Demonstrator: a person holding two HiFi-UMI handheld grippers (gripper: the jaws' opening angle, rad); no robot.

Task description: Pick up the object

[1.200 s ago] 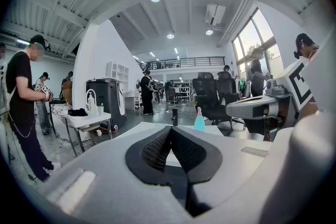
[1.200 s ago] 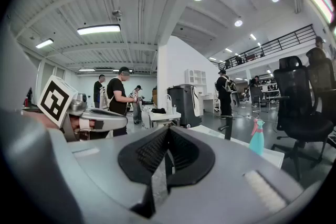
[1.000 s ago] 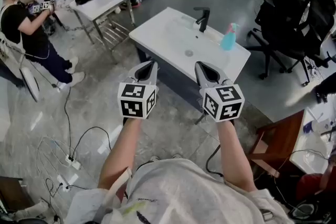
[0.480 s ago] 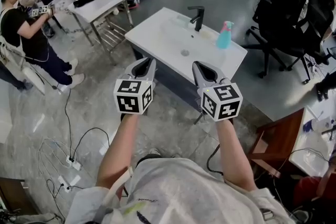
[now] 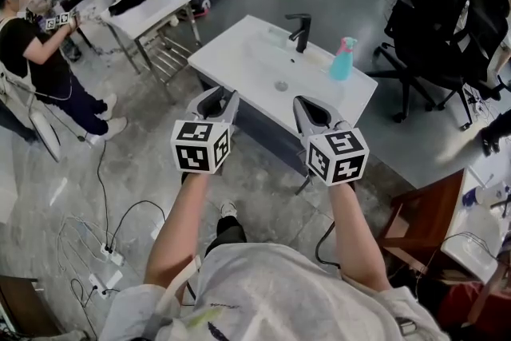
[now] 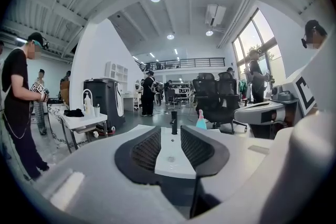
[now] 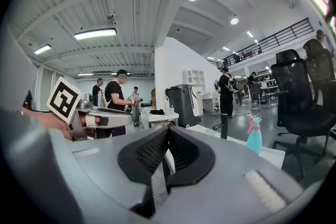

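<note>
Forearms of the person reach forward from the bottom of the head view, each hand with a gripper. The left gripper [image 5: 220, 99] has its jaws parted and opening. In the left gripper view [image 6: 170, 138] only the white tabletop shows in the gap, and nothing is between the ribbed pads. The right gripper [image 5: 308, 105] is closed. In the right gripper view [image 7: 167, 136] its two black pads meet at the tips and hold nothing. Both grippers point at the near edge of the tabletop [image 5: 231, 52], which is white and has a basin moulded in it, with a drain [image 5: 280, 85] in the middle.

A black faucet [image 5: 301, 29] stands upright at the middle of the far edge. The teal spray bottle [image 5: 344, 58] with a pink trigger stands upright on the same far edge, beside the faucet and close to the far right corner. It is well apart from both grippers and nothing touches it. The right gripper view shows the bottle [image 7: 254, 135] to the right of its jaws.

Behind the tabletop on the right are black office chairs [image 5: 447, 20]. Far on the left is a small white table [image 5: 152, 8] with metal legs, and next to it stands another person [image 5: 36, 52] in a black shirt.
</note>
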